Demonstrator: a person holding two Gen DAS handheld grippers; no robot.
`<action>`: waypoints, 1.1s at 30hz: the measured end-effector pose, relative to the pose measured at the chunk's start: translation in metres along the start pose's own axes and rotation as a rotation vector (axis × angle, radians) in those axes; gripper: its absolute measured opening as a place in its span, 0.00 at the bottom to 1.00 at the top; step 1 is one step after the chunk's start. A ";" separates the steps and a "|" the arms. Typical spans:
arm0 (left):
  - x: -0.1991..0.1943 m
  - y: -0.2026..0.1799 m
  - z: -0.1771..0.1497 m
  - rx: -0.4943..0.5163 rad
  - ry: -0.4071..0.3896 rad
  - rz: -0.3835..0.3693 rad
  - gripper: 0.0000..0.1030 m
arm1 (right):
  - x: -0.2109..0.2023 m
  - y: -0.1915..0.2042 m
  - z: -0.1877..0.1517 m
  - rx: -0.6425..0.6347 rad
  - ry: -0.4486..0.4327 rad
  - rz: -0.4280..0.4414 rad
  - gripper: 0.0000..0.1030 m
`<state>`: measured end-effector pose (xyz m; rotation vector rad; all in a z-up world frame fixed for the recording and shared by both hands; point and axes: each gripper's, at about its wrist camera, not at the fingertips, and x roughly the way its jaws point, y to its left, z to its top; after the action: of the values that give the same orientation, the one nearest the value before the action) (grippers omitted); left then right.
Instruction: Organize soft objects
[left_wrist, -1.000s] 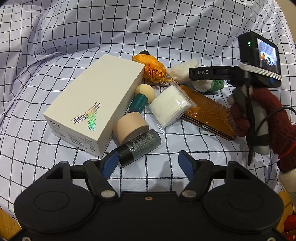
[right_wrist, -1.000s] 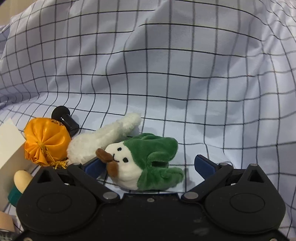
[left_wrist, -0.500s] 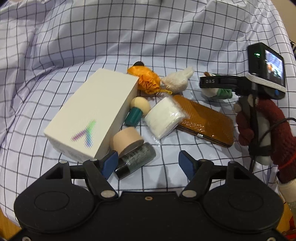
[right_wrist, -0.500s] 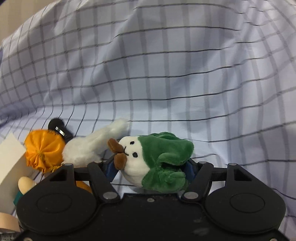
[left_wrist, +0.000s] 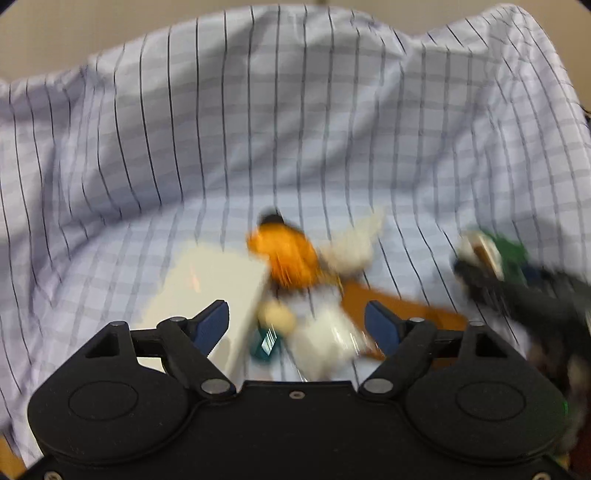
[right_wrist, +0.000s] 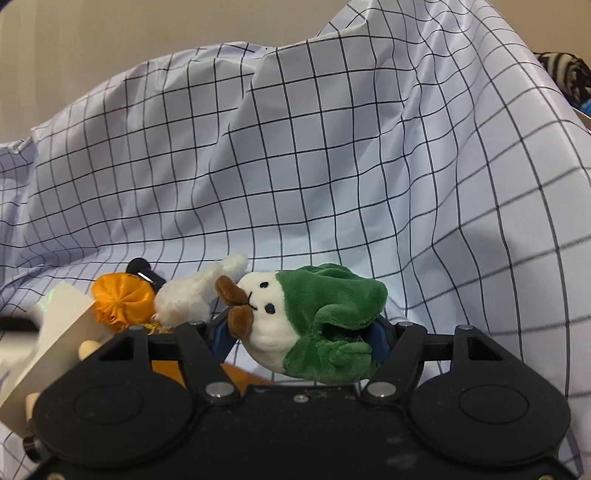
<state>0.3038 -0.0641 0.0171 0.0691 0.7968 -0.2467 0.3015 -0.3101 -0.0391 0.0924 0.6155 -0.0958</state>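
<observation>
Green-and-white plush toy (right_wrist: 306, 325) sits pinched between the two blue pads of the right gripper (right_wrist: 299, 336), raised clear of the checked cloth (right_wrist: 332, 166) behind it. In this right wrist view, a fluffy white toy (right_wrist: 192, 295), an orange fabric pouch (right_wrist: 122, 301) and the corner of a white box (right_wrist: 62, 325) lie low at the left. The pinch lands on squashy stuffing, so the toy could likely slip or swivel out if swung fast.

The left wrist view is heavily blurred. The left gripper (left_wrist: 297, 321) has its fingers spread wide and holds nothing, hovering above the white box (left_wrist: 207, 284), the orange pouch (left_wrist: 288, 254) and a white wrapped packet (left_wrist: 325, 339). At far right the plush (left_wrist: 495, 251) appears in the other tool. Such blur suggests quick motion; the spread fingers might knock the crowded pile.
</observation>
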 end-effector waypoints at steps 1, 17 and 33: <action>0.005 0.001 0.011 0.009 -0.014 0.017 0.75 | -0.003 0.000 -0.002 0.002 -0.003 0.003 0.66; 0.141 -0.008 0.079 0.170 0.065 0.076 0.75 | -0.001 -0.006 -0.014 0.054 0.042 0.017 0.67; 0.186 -0.004 0.059 0.280 0.186 0.065 0.65 | 0.001 -0.009 -0.013 0.079 0.063 0.032 0.67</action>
<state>0.4685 -0.1133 -0.0746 0.3852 0.9395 -0.2921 0.2937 -0.3175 -0.0505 0.1821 0.6727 -0.0869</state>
